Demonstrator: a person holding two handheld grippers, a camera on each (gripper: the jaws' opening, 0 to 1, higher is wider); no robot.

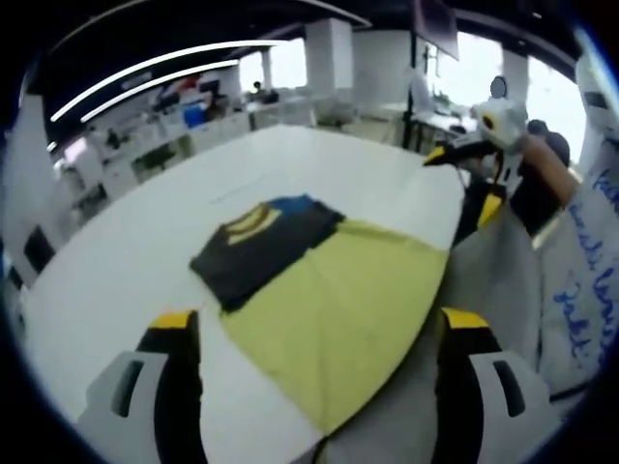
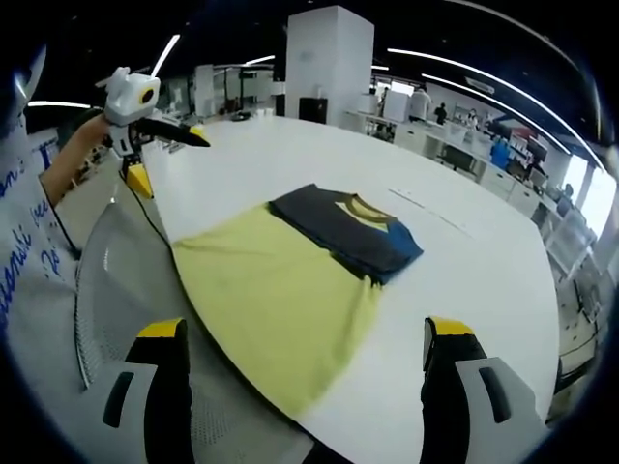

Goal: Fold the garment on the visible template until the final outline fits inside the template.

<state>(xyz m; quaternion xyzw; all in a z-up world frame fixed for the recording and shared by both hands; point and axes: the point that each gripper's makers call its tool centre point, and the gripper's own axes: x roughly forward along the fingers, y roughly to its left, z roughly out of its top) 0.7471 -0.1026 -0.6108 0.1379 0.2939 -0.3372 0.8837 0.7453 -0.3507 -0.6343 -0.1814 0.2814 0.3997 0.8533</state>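
Observation:
A dark grey garment lies folded into a compact rectangle, with a yellow collar and a blue patch showing. It rests at the far end of the yellow template, partly on it and partly on the white table. My left gripper is open and raised above the template's near part, holding nothing; it also appears in the right gripper view, raised at the table's edge. My right gripper hovers open and empty over the template's near edge, and shows in the left gripper view.
The template reaches the table's curved near edge. A person in a white top with blue writing stands beside that edge. Office desks and people stand far behind the table.

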